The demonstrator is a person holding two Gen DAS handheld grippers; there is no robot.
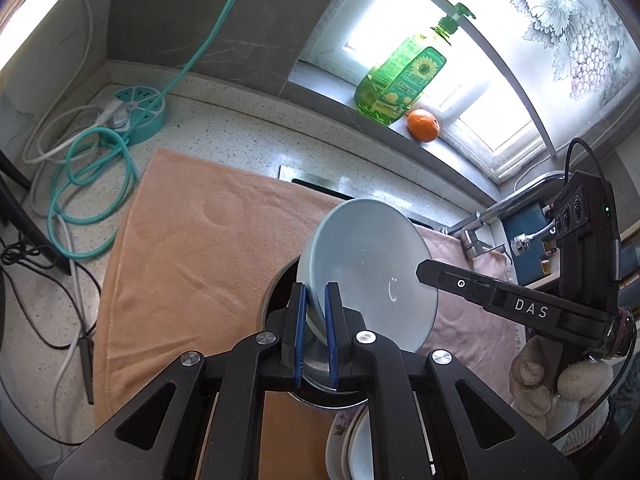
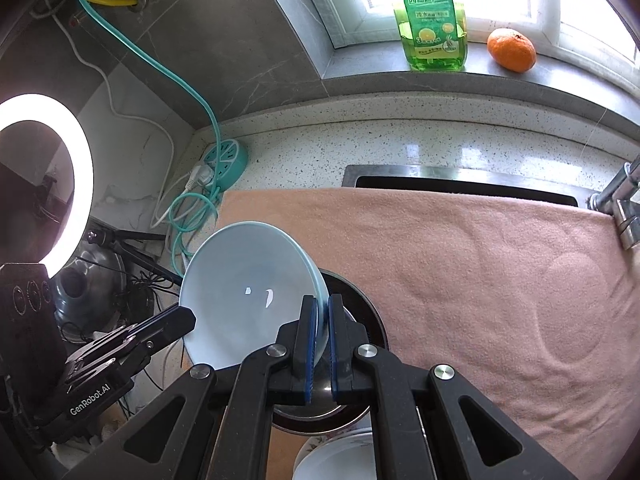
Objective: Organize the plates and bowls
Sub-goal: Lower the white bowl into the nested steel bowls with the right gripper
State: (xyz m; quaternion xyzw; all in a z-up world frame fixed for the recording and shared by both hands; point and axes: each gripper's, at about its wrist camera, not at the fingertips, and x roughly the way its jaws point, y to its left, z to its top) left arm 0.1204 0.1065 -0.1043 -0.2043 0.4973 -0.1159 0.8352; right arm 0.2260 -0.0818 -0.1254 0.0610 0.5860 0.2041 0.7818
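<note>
Left gripper (image 1: 316, 332): blue pads (image 1: 298, 344) clamped on the rim of the light blue bowl (image 1: 372, 264), one pad inside, one outside. Right gripper (image 2: 322, 344): same story, pads (image 2: 310, 356) pinching the rim of the same bowl (image 2: 248, 288) from the opposite side. So both grippers hold one bowl at once, each on its own edge.

Bowl is tilted, not level. In the left wrist view its inside faces right, toward the right gripper (image 1: 500, 296), whose finger tip lies across the bowl's face. In the right wrist view the inside faces left, toward the left gripper (image 2: 160, 332), whose tip meets the lower left rim. Bowl looks lifted, held only by the pads.

Directly under the bowl and both sets of fingers: a steel bowl (image 2: 352, 400) with a dark interior, sitting on the peach towel (image 1: 192, 248). Cannot tell whether the blue bowl's lower edge touches it.

Nearer the cameras, below the steel bowl: white plates (image 2: 340, 460), one with a floral rim (image 1: 338, 432), partly hidden by the gripper frames.

Towel covers the speckled counter (image 1: 224, 136) and part of the sink (image 2: 460, 180). Faucet (image 2: 620, 204) at the right edge. On the windowsill: green soap bottle (image 2: 430, 20) and an orange (image 2: 511, 49), just beside each other. Teal power hub (image 1: 138, 114) with coiled cable in the far left corner. Ring light (image 2: 44, 184) at left.
</note>
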